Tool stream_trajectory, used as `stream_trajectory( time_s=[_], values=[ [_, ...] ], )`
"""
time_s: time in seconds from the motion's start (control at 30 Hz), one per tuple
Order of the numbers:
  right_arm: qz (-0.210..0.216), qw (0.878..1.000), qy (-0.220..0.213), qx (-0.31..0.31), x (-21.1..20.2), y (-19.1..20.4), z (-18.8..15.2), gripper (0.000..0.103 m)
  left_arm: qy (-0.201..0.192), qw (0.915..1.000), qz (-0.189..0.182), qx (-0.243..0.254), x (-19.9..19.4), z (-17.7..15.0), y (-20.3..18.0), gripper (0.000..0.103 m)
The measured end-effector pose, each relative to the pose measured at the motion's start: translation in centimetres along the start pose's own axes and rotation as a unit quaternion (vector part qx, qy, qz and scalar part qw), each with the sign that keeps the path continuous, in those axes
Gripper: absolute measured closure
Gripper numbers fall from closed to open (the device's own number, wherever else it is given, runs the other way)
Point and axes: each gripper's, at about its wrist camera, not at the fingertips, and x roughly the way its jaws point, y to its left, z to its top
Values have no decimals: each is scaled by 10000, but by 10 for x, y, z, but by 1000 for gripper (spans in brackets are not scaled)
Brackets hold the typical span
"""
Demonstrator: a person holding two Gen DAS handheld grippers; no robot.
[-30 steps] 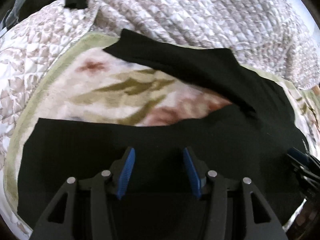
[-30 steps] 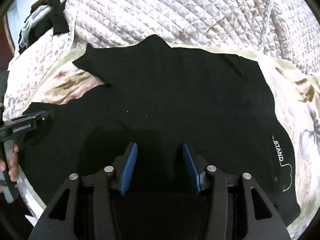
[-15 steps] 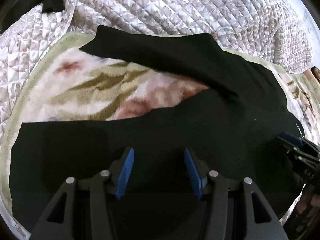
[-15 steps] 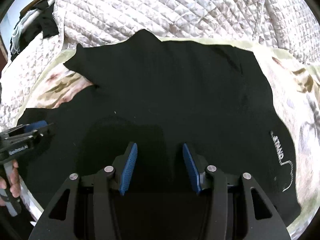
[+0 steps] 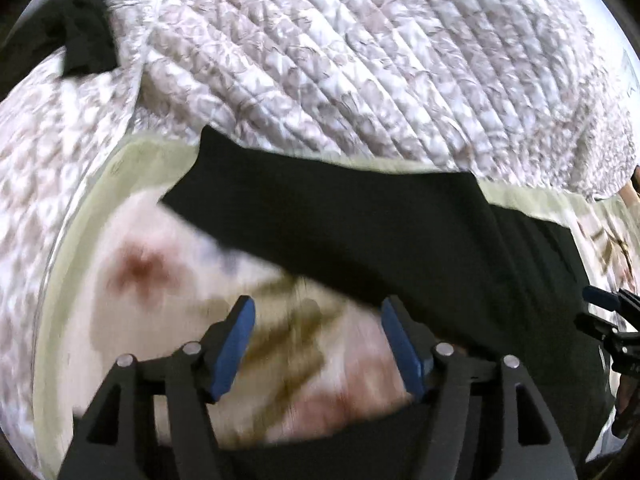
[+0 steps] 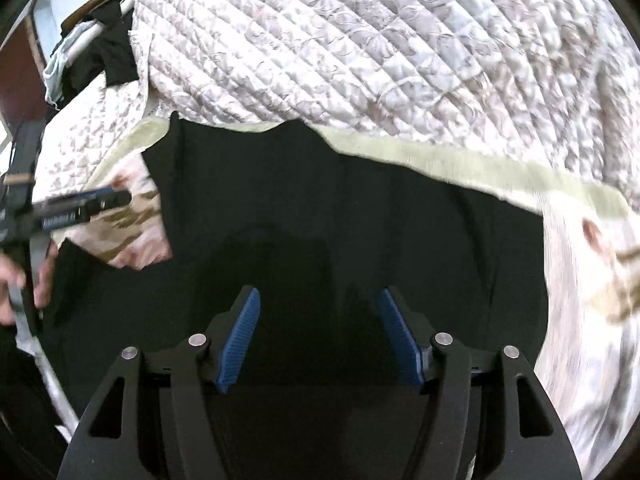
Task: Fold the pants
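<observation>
Black pants [image 5: 360,232] lie spread on a floral blanket [image 5: 168,288], legs apart in a V. In the left wrist view my left gripper [image 5: 318,340] is open and empty, hovering over the bare blanket between the two legs, with the far leg just beyond its right finger. In the right wrist view the pants [image 6: 340,216] fill the middle, and my right gripper [image 6: 318,336] is open and empty above the seat area. The left gripper also shows at the left edge there [image 6: 80,210]; the right gripper shows at the right edge of the left wrist view [image 5: 612,320].
A quilted patterned bedspread [image 5: 360,60] is bunched up behind the blanket. Dark clothing [image 6: 108,56] hangs at the back left. The blanket's pale green border [image 6: 460,164] runs along the pants' far edge.
Both grippers have moved forward over the pants. The left one now sits over the bare blanket between the legs instead of the near leg. Both stay open.
</observation>
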Motion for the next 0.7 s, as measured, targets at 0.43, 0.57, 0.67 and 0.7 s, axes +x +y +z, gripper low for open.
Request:
stream_trajectory(
  time_s=[0.43, 0.57, 0.67, 0.7],
  values=[
    [-29, 9998, 185, -119, 88, -58, 81, 36, 170, 9982, 279, 508, 101, 80, -16, 29],
    [-14, 9983, 574, 26, 122, -71, 88, 36, 440, 9964, 306, 649, 123, 77, -22, 29],
    [-125, 9981, 585, -158, 126, -65, 87, 56, 261, 9948, 369, 910, 123, 71, -28, 39],
    [-153, 9979, 578, -236, 125, -62, 88, 69, 227, 9946, 287, 968, 122, 70, -30, 49]
  ],
)
